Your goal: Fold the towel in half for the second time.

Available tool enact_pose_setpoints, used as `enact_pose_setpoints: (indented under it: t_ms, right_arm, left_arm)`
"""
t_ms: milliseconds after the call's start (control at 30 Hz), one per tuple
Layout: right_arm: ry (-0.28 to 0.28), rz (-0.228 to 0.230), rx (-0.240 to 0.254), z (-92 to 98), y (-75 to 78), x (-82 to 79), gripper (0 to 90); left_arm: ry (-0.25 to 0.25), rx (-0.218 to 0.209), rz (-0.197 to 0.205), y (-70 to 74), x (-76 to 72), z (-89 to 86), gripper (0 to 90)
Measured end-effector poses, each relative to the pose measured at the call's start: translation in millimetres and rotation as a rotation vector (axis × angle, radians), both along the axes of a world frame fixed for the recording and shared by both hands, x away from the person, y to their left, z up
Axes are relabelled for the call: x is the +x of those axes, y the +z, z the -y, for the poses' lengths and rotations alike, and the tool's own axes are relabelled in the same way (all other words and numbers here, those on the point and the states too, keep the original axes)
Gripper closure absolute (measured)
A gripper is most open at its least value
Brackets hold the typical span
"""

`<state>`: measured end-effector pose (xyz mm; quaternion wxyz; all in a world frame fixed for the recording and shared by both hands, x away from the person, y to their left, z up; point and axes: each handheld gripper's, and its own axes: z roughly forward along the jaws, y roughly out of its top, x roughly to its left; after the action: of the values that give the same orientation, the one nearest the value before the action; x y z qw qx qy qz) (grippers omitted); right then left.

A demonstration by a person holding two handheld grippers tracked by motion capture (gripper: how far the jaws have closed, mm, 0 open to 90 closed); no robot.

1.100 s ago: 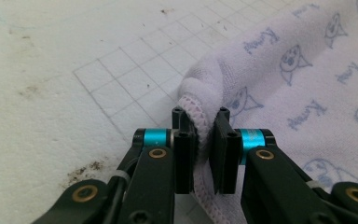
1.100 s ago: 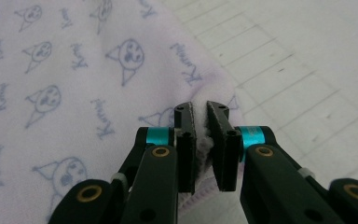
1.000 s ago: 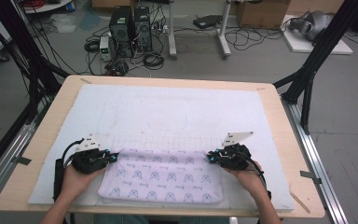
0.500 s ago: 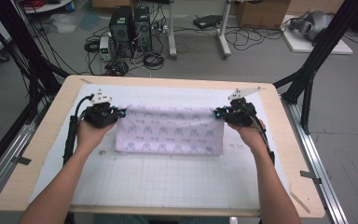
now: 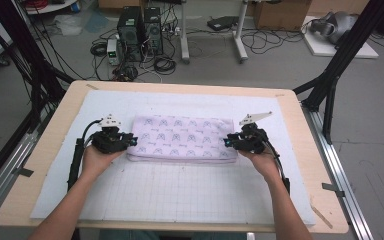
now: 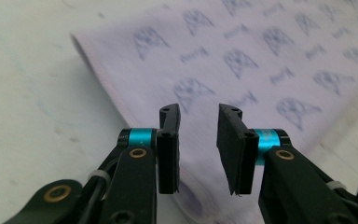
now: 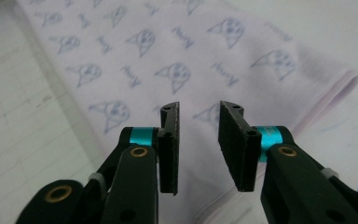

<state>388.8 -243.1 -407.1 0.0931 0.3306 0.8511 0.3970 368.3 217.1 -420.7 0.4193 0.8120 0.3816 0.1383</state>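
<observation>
My left claw point(image 5: 130, 142) and right claw point(image 5: 228, 142) flank the folded patterned cloth point(image 5: 182, 137) mid-mat point(image 5: 180, 195), jaws just opened, parted, pinching nothing. Only bare mat lies around; nothing blocks me.

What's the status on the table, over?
Left gripper, right gripper: jaws just opened, nothing between them. Folded lilac printed cloth lies flat on mat. Nothing in the way.

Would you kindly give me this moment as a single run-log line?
stage: fold laid | cloth: folded, flat on mat | left gripper: open, jaws just opened, nothing between | right gripper: open, jaws just opened, nothing between
</observation>
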Motion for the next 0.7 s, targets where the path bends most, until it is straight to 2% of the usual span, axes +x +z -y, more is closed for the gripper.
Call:
enact_pose_setpoints:
  t_ms: [67, 133, 200, 267, 333, 400, 433, 533, 600, 700]
  right_arm:
    - [0.002, -0.026, -0.023, -0.3, -7.5, -5.5, 69.2]
    - [-0.004, -0.044, -0.037, 1.2, -16.4, -10.2, 68.8]
    - [-0.011, -0.080, -0.070, 1.6, -24.0, -11.2, 67.7]
    - [-0.017, -0.045, -0.059, 2.7, -25.2, -14.8, 68.1]
    - [-0.035, -0.047, -0.045, 3.3, -27.9, -17.4, 66.3]
    - [-0.048, -0.054, -0.016, 2.7, -28.1, -19.2, 61.1]
    - [-0.045, -0.041, -0.013, 1.7, -27.6, -20.4, 58.6]
    - [-0.044, -0.016, -0.002, -2.0, -24.5, -24.2, 51.8]
    - [-0.053, -0.004, 0.017, -3.4, -21.0, -26.5, 45.8]
    - [-0.082, 0.023, 0.059, -3.4, -14.0, -30.4, 34.9]
  left_arm:
    - [-0.016, 0.023, -0.029, -7.0, -4.7, -0.2, 72.6]
    - [-0.021, 0.066, -0.034, -15.4, -8.4, 0.1, 72.6]
    - [-0.013, 0.040, -0.021, -19.4, -11.4, -2.4, 72.7]
    - [-0.013, 0.051, -0.012, -19.3, -12.4, -1.6, 72.7]
    - [-0.008, 0.062, -0.006, -19.1, -13.2, 0.4, 72.1]
    - [-0.003, 0.050, -0.009, -18.9, -13.1, 0.8, 71.2]
    - [-0.004, 0.047, -0.009, -18.5, -13.0, 0.6, 70.0]
    - [0.011, 0.037, -0.003, -14.8, -15.0, -0.4, 61.2]
    - [0.012, 0.013, 0.000, -10.3, -18.1, -1.6, 55.3]
    - [0.034, 0.012, 0.033, -3.7, -24.5, -0.9, 39.4]
